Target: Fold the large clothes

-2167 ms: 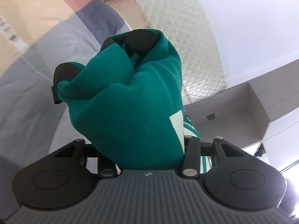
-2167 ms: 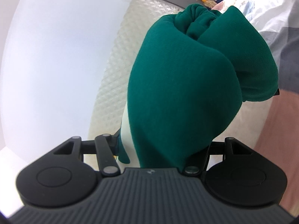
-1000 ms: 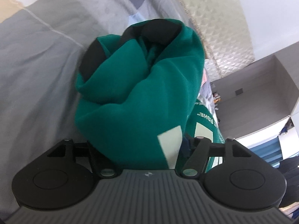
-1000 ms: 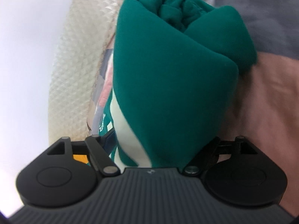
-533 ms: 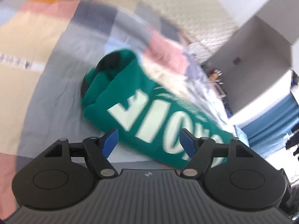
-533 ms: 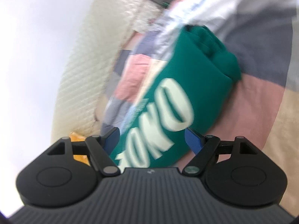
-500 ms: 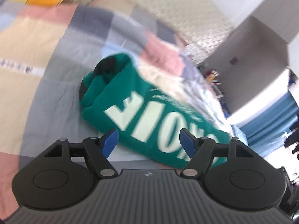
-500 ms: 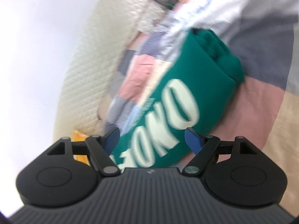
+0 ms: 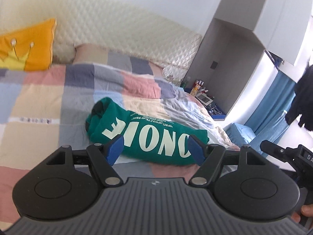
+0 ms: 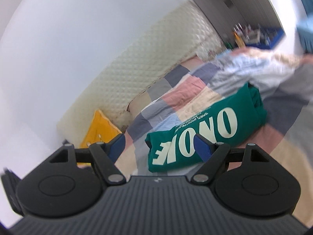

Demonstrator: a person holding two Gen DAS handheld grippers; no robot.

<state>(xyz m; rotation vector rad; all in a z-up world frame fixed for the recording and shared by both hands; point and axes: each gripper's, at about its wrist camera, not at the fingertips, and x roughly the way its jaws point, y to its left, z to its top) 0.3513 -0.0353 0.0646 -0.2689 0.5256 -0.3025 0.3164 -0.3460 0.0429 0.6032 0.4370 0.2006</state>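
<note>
The bed (image 9: 39, 101), under its patchwork cover, carries the green sweatshirt (image 9: 148, 137) folded into a compact bundle near the middle, white lettering facing up. A yellow pillow (image 9: 29, 47) leans on the headboard behind. The left gripper (image 9: 154, 148) and right gripper (image 10: 160, 146) both hover just short of the bundle, fingers spread wide and empty. The fold looks finished to me; the next move is probably a tidy-up press or reaching for another garment. The bundle's underside and far edge are hidden, and the right view is blurred.
</note>
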